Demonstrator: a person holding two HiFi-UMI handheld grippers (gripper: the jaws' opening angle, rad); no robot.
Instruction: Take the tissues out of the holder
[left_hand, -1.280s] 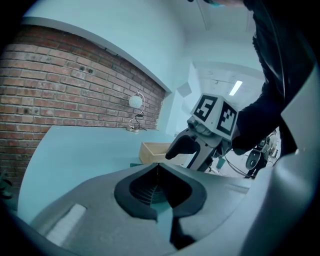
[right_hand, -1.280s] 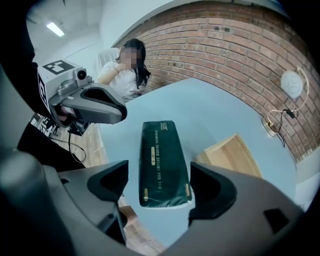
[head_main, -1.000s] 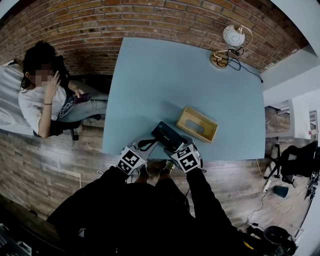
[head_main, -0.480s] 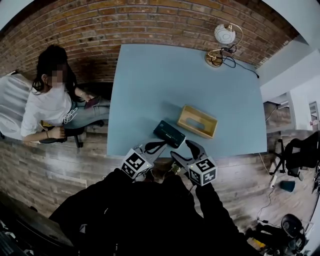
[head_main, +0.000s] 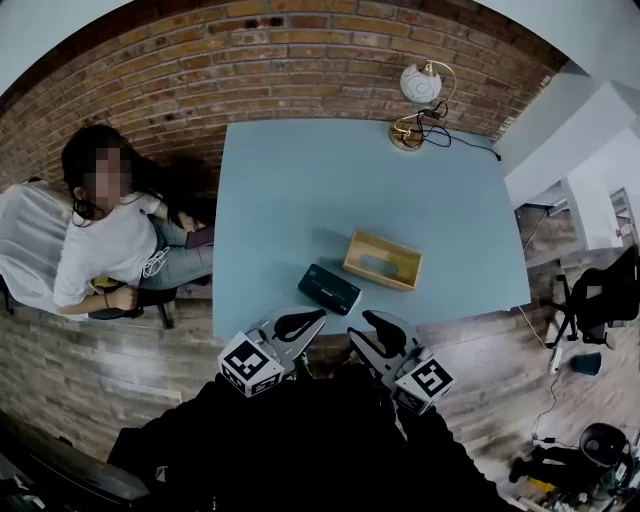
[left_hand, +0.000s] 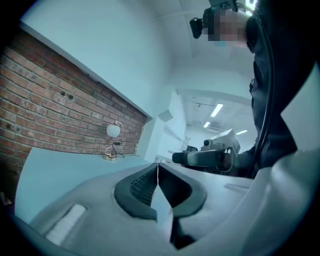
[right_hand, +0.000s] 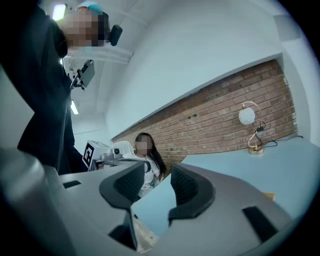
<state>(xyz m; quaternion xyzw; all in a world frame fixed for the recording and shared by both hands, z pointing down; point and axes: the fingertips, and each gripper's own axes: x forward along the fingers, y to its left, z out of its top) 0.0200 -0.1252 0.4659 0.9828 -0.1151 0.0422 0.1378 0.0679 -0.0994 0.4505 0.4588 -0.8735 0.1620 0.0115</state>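
The wooden tissue holder (head_main: 381, 260), an open box with a slot in its top, lies on the blue table (head_main: 300, 190) near the front edge. A dark flat rectangular pack (head_main: 329, 289) lies just left of it. Both grippers hover off the table's front edge, close to the person's body and clear of both objects. My left gripper (head_main: 316, 316) is shut with nothing in it; in the left gripper view its fingertips (left_hand: 158, 167) meet. My right gripper (head_main: 368, 319) is closing, and in the right gripper view a gap with nothing in it still shows between its jaws (right_hand: 157, 173).
A globe lamp (head_main: 418, 85) with a cable stands at the table's far right corner before the brick wall. A seated person (head_main: 105, 240) is left of the table. A chair (head_main: 600, 300) stands on the wooden floor to the right.
Both grippers have drawn back from the dark pack at the table edge toward the body. The right gripper's jaws have narrowed. The pack and holder stayed put.
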